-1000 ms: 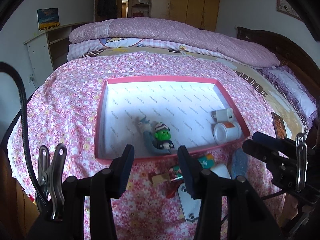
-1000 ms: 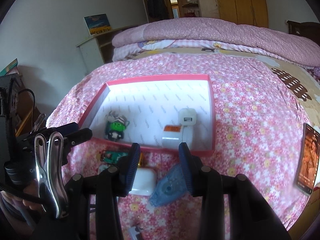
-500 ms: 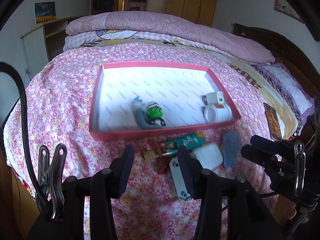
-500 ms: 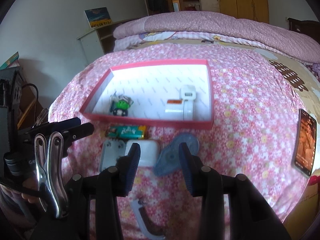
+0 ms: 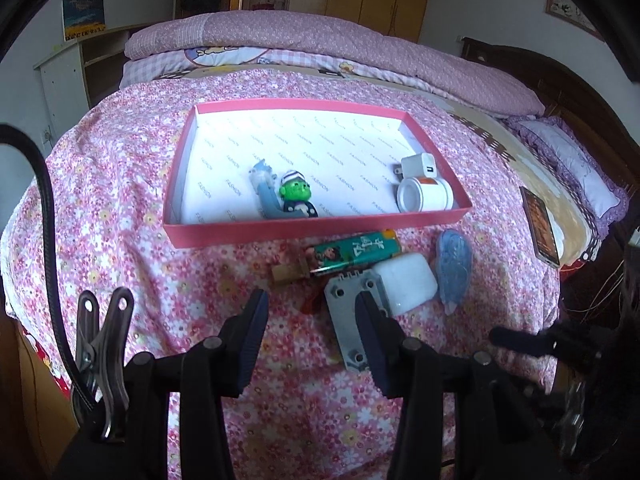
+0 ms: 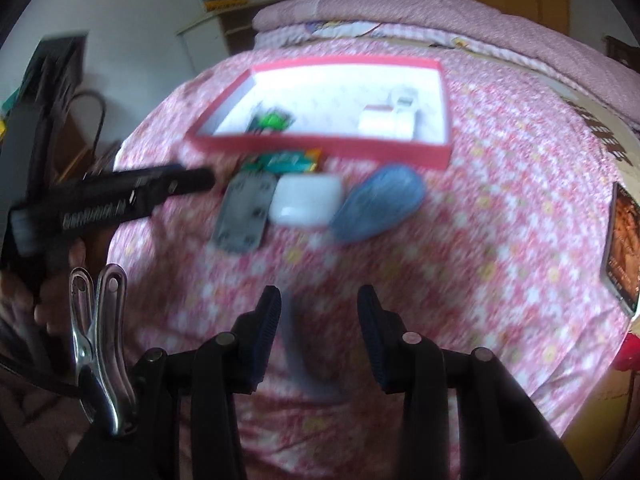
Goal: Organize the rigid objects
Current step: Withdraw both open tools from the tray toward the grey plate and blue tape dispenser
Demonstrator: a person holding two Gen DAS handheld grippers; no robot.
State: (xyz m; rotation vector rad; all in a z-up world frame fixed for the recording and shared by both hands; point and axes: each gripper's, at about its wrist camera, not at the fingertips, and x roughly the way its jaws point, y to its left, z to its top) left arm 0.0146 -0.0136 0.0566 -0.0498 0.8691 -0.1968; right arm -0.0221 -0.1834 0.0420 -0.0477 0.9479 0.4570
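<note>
Both grippers (image 5: 310, 312) (image 6: 318, 306) farther back from the pink tray (image 5: 304, 228)

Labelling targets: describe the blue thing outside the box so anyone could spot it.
Find the pink box on the flowered bedspread. In front of its right corner lie several loose items. The target is the rightmost, a translucent blue teardrop-shaped tape dispenser, beside a white rounded case.

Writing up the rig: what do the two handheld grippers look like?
Both the left gripper and the right gripper have black linkage arms with silver pivot bolts, ribbed dark-blue finger pads and a steel spring clip. A black cable loops past the left.
</note>
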